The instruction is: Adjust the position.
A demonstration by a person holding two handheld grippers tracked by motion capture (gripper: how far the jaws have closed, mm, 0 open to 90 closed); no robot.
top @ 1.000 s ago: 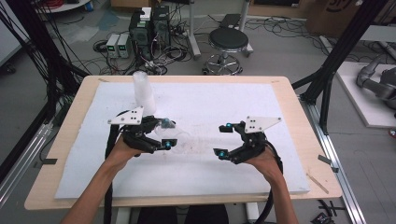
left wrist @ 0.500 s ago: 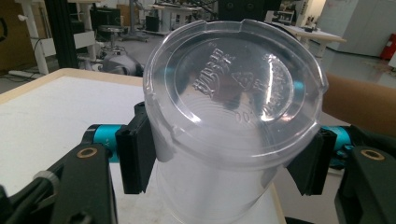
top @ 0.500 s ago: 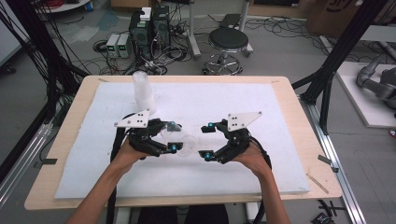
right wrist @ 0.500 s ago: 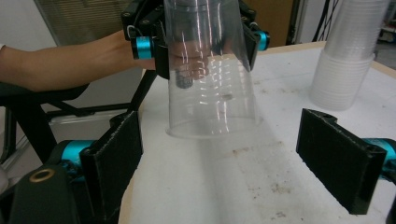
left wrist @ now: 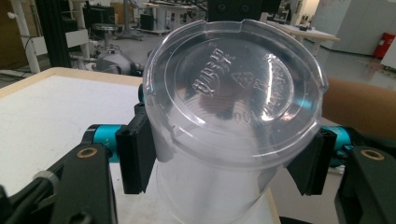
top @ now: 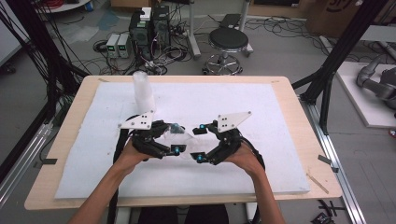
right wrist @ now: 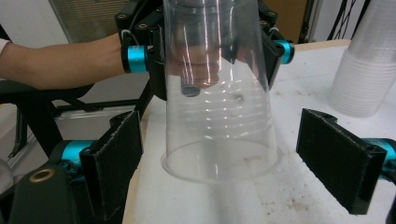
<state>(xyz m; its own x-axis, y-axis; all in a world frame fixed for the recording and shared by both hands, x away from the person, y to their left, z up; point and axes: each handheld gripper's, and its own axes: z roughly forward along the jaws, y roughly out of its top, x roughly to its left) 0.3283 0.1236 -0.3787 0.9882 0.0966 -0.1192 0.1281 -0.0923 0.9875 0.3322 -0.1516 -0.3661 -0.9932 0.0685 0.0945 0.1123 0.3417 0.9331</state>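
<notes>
A clear plastic cup (top: 185, 138) lies on its side above the white pad (top: 261, 107), mid-table. My left gripper (top: 176, 138) is shut on it near its base. In the left gripper view the cup's embossed base (left wrist: 233, 93) faces the camera and both pads (left wrist: 135, 156) press its wall. My right gripper (top: 201, 142) faces it from the right, open. In the right gripper view the cup (right wrist: 219, 107) points its rim toward the camera. The black pads (right wrist: 116, 163) stand either side of the rim, clear of it. Beyond, the left gripper (right wrist: 208, 53) clamps the narrow end.
A tall stack of clear cups (top: 143, 91) stands on the pad at the back left, also at the right of the right gripper view (right wrist: 366, 70). The wooden table edge (top: 308, 154) frames the pad. A stool (top: 228, 41) and electronics sit on the floor beyond.
My right gripper has moved left until its open jaws flank the cup's rim. The left gripper has held nearly still, still clamping the cup.
</notes>
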